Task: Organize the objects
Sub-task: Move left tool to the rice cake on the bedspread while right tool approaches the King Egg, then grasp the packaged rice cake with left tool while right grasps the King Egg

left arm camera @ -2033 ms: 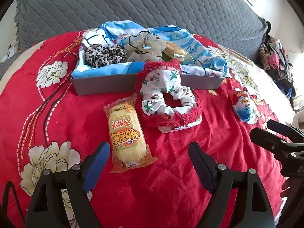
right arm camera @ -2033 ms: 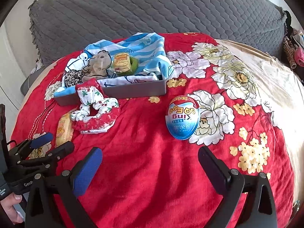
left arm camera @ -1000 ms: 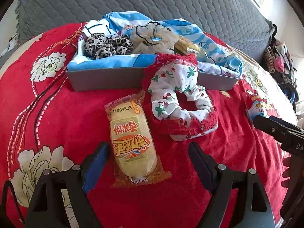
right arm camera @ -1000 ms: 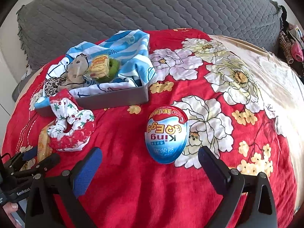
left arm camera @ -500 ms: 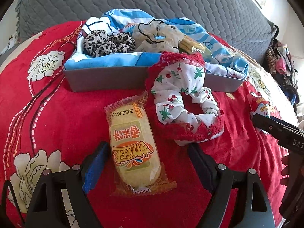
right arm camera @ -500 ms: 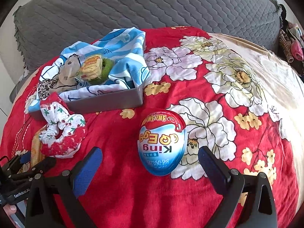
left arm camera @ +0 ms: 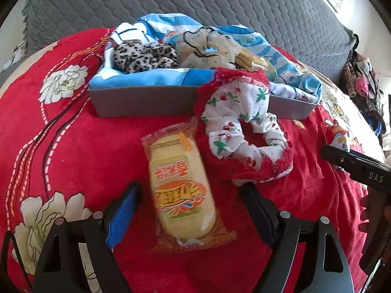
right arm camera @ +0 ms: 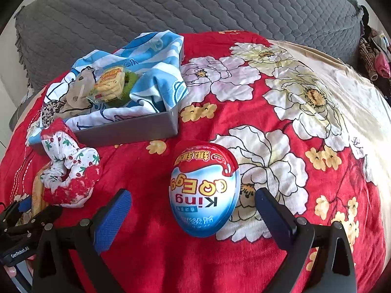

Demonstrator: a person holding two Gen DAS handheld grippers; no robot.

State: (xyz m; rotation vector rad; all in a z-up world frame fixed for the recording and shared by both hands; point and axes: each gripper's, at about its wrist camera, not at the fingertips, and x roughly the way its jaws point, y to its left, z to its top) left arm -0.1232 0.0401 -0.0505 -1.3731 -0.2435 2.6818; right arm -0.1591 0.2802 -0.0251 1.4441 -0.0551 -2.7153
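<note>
Both grippers spread wide, each straddling its own item on the red floral blanket [right arm camera: 281, 92].

The left gripper [left arm camera: 188, 200] has the wrapped snack cake [left arm camera: 179, 188] between its fingers, long axis along them; the right gripper [right arm camera: 193, 205] frames the toy egg [right arm camera: 204, 190]. The grey tray [left arm camera: 146, 103] lies ahead. Both items sit closer and deeper between the fingers than a second ago.

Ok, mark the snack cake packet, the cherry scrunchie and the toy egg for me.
snack cake packet [left arm camera: 179, 190], left wrist view, on the printed label at its middle.
cherry scrunchie [left arm camera: 221, 144], left wrist view, on its white cherry-print fabric.
toy egg [right arm camera: 204, 190], right wrist view, on the lettered front.
</note>
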